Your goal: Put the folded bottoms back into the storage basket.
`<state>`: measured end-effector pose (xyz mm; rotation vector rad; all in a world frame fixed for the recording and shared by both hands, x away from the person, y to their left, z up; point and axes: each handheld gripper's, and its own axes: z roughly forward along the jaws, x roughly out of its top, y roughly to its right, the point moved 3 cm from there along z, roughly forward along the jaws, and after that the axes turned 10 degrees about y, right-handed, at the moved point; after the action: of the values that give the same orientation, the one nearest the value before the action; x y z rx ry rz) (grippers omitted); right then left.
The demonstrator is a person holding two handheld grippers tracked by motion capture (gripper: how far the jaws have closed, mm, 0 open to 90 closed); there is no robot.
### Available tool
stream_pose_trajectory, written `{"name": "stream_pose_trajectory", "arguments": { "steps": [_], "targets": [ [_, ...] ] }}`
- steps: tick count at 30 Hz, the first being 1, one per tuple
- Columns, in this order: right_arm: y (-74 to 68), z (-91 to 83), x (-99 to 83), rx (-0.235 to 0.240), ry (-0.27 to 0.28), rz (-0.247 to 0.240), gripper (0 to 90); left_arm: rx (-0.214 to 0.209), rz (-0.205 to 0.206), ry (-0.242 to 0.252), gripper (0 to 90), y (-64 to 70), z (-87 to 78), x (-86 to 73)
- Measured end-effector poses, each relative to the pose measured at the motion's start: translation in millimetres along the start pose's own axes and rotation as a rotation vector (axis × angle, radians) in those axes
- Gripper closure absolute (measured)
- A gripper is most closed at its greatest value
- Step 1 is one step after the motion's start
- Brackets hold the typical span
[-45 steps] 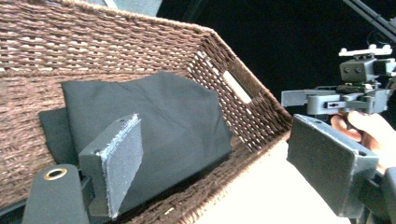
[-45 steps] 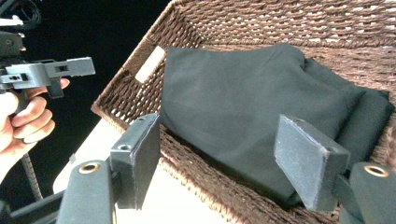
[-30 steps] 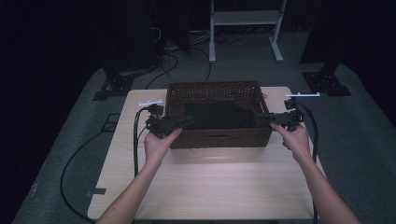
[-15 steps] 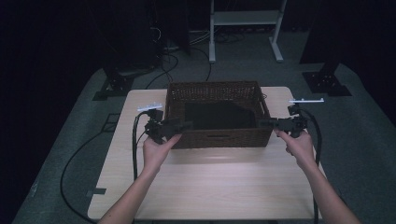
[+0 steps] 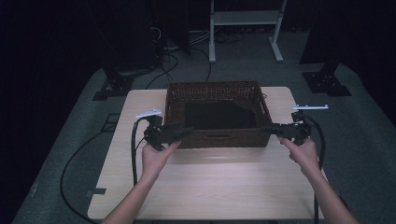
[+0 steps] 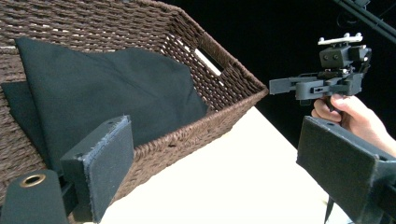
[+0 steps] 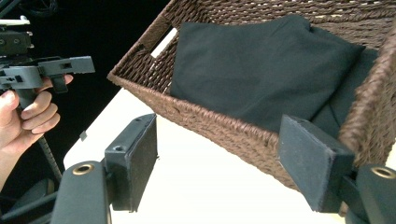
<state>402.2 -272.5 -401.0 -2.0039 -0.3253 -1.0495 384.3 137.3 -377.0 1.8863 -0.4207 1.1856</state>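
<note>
A brown wicker basket (image 5: 215, 137) stands at the table's far middle with a folded black cloth (image 5: 219, 115) lying in it. My left gripper (image 5: 186, 131) is open at the basket's near left corner. In the left gripper view its jaws (image 6: 219, 163) stand wide apart, one pad (image 6: 100, 168) close against the basket's front wall (image 6: 205, 126), and the cloth (image 6: 107, 93) lies beyond. My right gripper (image 5: 264, 129) is open at the near right corner. In the right gripper view, the basket's front wall (image 7: 219, 123) runs across the gap between its jaws (image 7: 224, 161).
The light wooden table (image 5: 210, 186) is bare in front of the basket. A white metal frame (image 5: 245, 18) and two black stand bases (image 5: 327, 81) (image 5: 112, 86) sit on the floor behind. Black cables (image 5: 70, 163) trail off the table's left side.
Both grippers have come down and back a little toward the person, from over the basket's near corners to the level of its front wall. The basket has not moved.
</note>
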Motion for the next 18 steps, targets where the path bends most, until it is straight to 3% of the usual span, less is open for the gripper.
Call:
{"name": "stream_pose_trajectory", "arguments": {
  "steps": [7, 18],
  "targets": [
    [-4.9, -4.9, -8.0, 0.01, -0.005, -0.012, 28.2, -0.015, 0.001, -0.001, 10.0, 3.9, -5.5, -5.0],
    [-6.5, -10.0, -21.0, 0.026, -0.004, -0.008, 27.9, -0.003, 0.002, 0.003, 10.0, 3.6, -13.7, -14.2]
  ]
}}
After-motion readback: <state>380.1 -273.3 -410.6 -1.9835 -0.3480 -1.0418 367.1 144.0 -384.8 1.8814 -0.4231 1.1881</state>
